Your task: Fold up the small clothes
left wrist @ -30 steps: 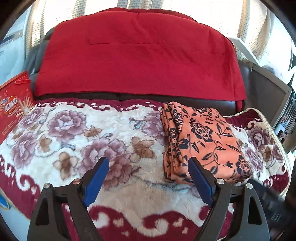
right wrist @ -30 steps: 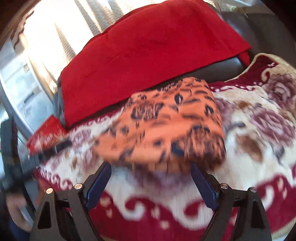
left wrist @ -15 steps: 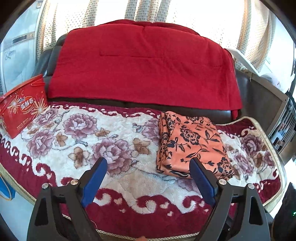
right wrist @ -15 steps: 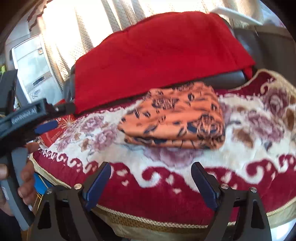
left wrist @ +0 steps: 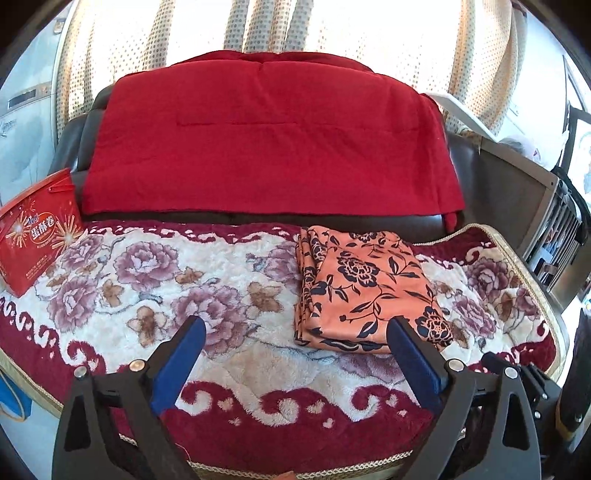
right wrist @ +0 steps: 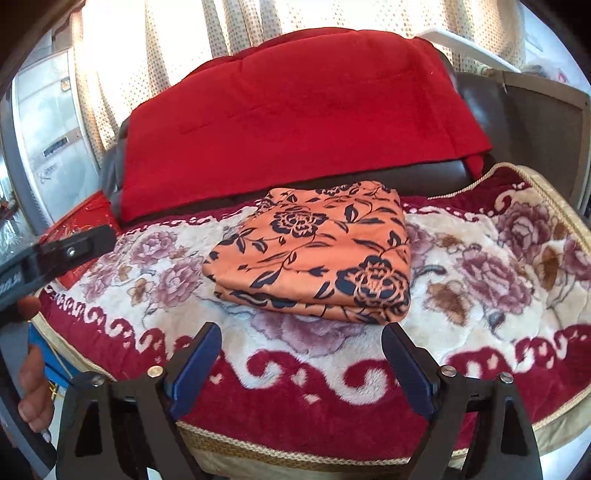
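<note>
The orange floral garment (left wrist: 364,291) lies folded in a compact stack at centre-right of frame on the blanket (left wrist: 221,354), apparently finished, with left gripper (left wrist: 295,354) and right gripper (right wrist: 301,363) both spread wide, holding nothing.

A plush floral blanket (left wrist: 229,332), cream with mauve roses and a dark red scrolled border, covers the seat of a dark sofa (left wrist: 476,155). A red quilted throw (left wrist: 266,136) drapes over the backrest. At the blanket's left end stands a red gift box (left wrist: 35,236) printed with gold starbursts and Chinese characters. Dotted cream curtains (left wrist: 369,33) hang backlit behind the sofa. A pale appliance, possibly a refrigerator (right wrist: 51,140), stands at far left. A grey slatted unit (left wrist: 554,229) sits beside the sofa's right end.
</note>
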{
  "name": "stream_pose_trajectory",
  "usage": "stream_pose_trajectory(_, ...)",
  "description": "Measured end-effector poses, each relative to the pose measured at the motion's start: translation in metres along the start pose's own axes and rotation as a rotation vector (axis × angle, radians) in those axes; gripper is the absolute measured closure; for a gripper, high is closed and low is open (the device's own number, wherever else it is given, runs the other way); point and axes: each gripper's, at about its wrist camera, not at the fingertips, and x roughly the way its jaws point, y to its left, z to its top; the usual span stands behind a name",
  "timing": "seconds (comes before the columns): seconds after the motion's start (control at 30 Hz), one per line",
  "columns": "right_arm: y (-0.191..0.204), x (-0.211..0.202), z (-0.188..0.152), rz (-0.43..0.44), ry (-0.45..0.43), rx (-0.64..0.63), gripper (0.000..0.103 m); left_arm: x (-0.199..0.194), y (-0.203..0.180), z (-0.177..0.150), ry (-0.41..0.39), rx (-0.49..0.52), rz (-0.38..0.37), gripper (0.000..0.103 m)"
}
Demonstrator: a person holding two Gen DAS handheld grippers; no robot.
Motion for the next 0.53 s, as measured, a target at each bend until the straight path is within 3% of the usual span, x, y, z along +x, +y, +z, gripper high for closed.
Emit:
stream_pose_trajectory(0.23,0.011,0.005,0.020,-0.007,-0.012,-0.041,0.012,0.009,0.006,0.003,0.004,-0.018,-0.001,0.005)
stream_pose_trajectory(0.53,0.017,0.020,0.028,0.018,0.003,-0.039,0.012,0.010,-0.001,0.009,-0.027,0.051,-0.013,0.005)
